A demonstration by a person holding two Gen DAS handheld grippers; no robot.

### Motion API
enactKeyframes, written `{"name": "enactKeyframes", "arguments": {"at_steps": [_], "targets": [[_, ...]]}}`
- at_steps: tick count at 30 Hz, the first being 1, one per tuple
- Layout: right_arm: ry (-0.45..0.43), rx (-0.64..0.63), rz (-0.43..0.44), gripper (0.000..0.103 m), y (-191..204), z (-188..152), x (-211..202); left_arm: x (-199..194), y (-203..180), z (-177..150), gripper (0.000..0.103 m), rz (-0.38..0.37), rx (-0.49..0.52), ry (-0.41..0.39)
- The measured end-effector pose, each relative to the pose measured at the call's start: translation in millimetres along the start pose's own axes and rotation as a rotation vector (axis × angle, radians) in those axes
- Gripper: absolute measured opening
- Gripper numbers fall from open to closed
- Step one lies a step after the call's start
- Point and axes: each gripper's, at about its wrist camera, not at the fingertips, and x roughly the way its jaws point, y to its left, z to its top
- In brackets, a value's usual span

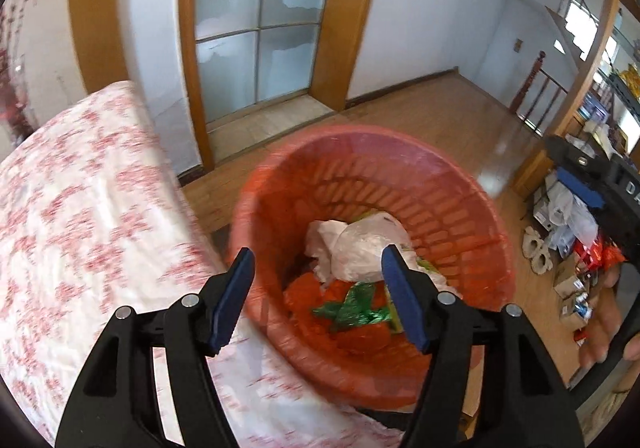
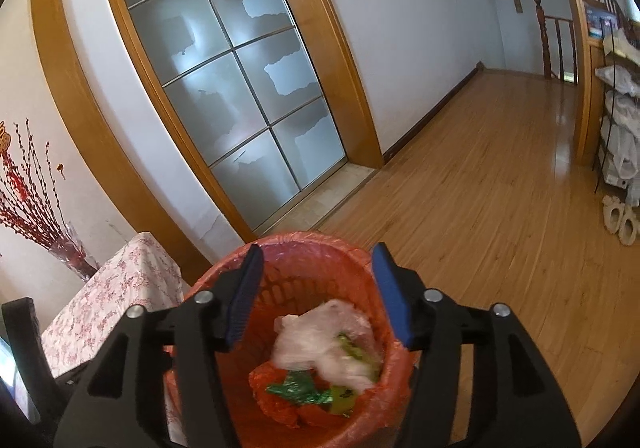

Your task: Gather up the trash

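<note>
A red slotted trash basket [image 1: 440, 176] lined with a red bag stands on the wood floor beside a table. Inside lie crumpled white plastic and paper [image 1: 356, 244] and a green foil wrapper [image 1: 356, 306]. My left gripper [image 1: 318, 298] is open and empty, hovering over the basket's near rim. In the right wrist view the same basket [image 2: 304, 248] holds the white plastic [image 2: 316, 340] and green wrapper [image 2: 298, 388]. My right gripper [image 2: 318, 298] is open and empty above the basket's mouth.
A table with a pink floral cloth [image 1: 80, 208] sits left of the basket. A frosted glass door [image 1: 256, 20] is behind. Boxes, bags and slippers [image 1: 568, 232] clutter the floor at right. A vase of red branches [image 2: 36, 200] stands on the table.
</note>
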Motion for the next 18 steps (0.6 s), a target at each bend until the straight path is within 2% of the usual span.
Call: {"name": "enactKeyframes", "arguments": {"at_steps": [3, 5, 7, 11, 14, 18], "targets": [[-0.022, -0.025, 0.004, 0.067, 4, 0, -15, -21, 14, -3, 0.065, 0.029, -0.026, -0.029], [-0.039, -0.046, 0.015, 0.072, 10, -1, -28, -38, 22, -6, 0.07, 0.054, -0.04, -0.056], [-0.065, -0.077, 0.036, 0.081, 18, -4, -48, -58, 25, -8, 0.071, 0.07, -0.051, -0.09], [-0.109, -0.132, 0.092, 0.098, 36, -9, -89, -111, 28, -21, 0.084, 0.123, -0.056, -0.186], [-0.134, -0.165, 0.135, 0.099, 48, -17, -121, -149, 27, -35, 0.095, 0.172, -0.058, -0.262], [-0.177, -0.207, 0.137, 0.099, 62, -37, -162, -192, 23, -57, 0.1, 0.229, -0.081, -0.333]]}}
